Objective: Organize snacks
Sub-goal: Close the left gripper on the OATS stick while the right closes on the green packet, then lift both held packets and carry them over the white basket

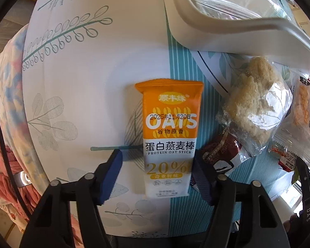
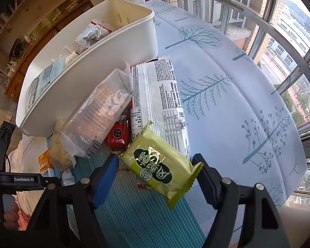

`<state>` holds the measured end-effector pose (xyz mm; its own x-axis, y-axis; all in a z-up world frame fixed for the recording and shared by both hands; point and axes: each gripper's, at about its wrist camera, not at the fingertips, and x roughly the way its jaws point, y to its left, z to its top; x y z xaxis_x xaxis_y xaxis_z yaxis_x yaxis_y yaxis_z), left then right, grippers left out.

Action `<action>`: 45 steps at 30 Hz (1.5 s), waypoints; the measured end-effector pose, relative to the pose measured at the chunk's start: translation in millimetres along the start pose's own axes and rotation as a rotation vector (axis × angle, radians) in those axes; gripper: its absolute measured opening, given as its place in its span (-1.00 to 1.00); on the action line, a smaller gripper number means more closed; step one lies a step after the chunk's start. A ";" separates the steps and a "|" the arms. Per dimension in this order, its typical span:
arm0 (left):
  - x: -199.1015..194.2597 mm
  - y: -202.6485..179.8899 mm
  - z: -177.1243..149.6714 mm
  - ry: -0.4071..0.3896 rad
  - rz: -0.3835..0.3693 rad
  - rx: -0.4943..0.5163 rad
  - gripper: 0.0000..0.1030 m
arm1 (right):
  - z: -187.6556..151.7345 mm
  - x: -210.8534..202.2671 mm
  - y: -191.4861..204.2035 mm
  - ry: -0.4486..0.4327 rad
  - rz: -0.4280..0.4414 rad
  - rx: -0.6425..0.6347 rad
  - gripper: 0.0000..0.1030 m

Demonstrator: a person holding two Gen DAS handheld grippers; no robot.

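Leaf-print tablecloth [image 1: 76, 95]; window bars [image 2: 287, 47]; wood shelf [image 2: 37, 20].

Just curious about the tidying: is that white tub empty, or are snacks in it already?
Partly filled. The white tub already holds a few wrapped packets, with room left inside.

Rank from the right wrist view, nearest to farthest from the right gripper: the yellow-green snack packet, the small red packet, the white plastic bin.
1. Yellow-green snack packet, between the right gripper fingers.
2. Small red packet, just beyond, to the left.
3. White plastic bin, farthest, upper left.
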<state>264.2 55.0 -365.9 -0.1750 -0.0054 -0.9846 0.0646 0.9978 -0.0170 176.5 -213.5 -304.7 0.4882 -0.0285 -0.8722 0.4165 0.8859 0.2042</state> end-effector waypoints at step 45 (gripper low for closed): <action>-171.5 1.9 -74.2 -0.304 -0.131 0.174 -0.23 | 5.9 -90.2 8.9 -0.242 0.021 -0.003 0.14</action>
<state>221.4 62.8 -184.2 0.1050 -0.1780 -0.9784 0.2314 0.9612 -0.1500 140.7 -205.8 -221.6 0.6663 -0.1201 -0.7360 0.4024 0.8888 0.2193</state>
